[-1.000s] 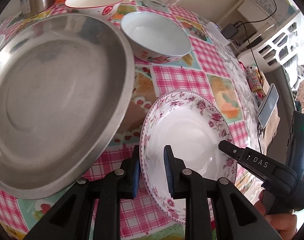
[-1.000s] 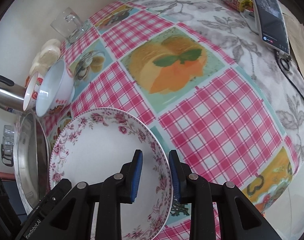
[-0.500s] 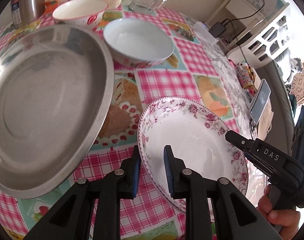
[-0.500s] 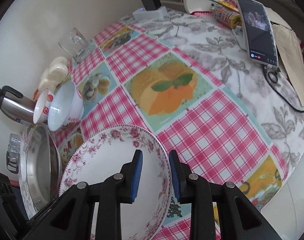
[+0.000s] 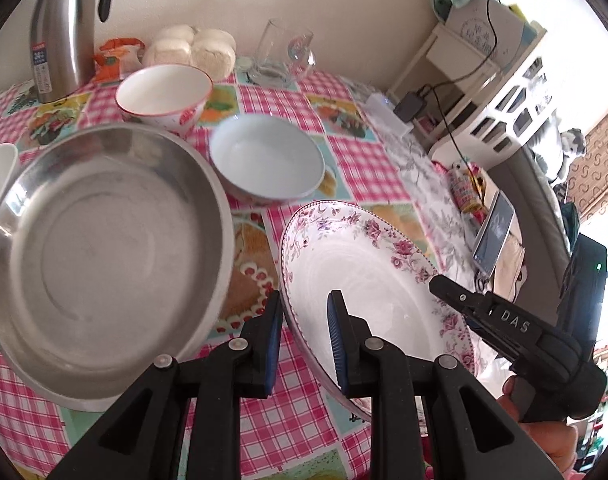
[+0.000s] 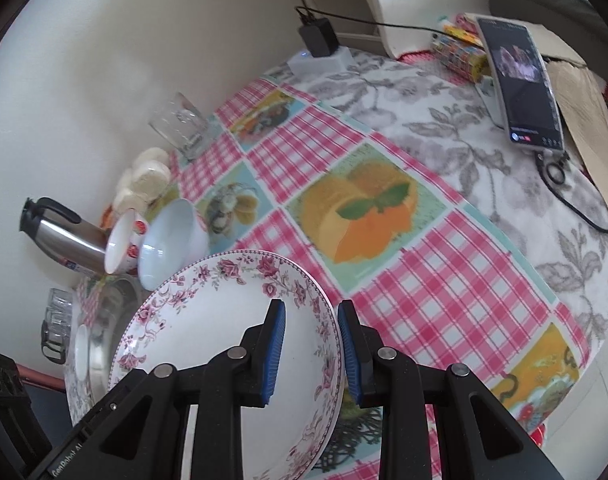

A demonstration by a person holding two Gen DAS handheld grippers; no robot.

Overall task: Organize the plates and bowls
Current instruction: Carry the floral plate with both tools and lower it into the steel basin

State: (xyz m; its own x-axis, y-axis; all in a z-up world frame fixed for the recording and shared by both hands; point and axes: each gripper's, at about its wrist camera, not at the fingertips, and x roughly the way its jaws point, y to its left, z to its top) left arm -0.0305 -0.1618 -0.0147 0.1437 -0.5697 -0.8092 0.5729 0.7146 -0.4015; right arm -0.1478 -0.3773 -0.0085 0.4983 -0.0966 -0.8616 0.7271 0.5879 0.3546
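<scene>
A white plate with a pink flower rim (image 5: 368,268) is held up off the table, tilted. My left gripper (image 5: 304,344) is shut on its near-left rim. My right gripper (image 6: 310,354) is shut on its opposite rim, and the plate also shows in the right wrist view (image 6: 207,320). A large steel pan (image 5: 99,256) lies to the left. A pale blue-white bowl (image 5: 267,158) and a red-rimmed white bowl (image 5: 161,92) stand behind it.
A steel thermos jug (image 5: 63,28), white buns (image 5: 191,50) and a glass mug (image 5: 283,54) stand along the back wall. A phone (image 6: 520,80), cables and a candy roll (image 6: 460,54) lie on the grey-flowered cloth at the right. The checked tablecloth (image 6: 424,264) drops off at the right.
Both grippers have lifted the flowered plate off the tablecloth and tilted it. The views have risen, so the back wall and thermos now show.
</scene>
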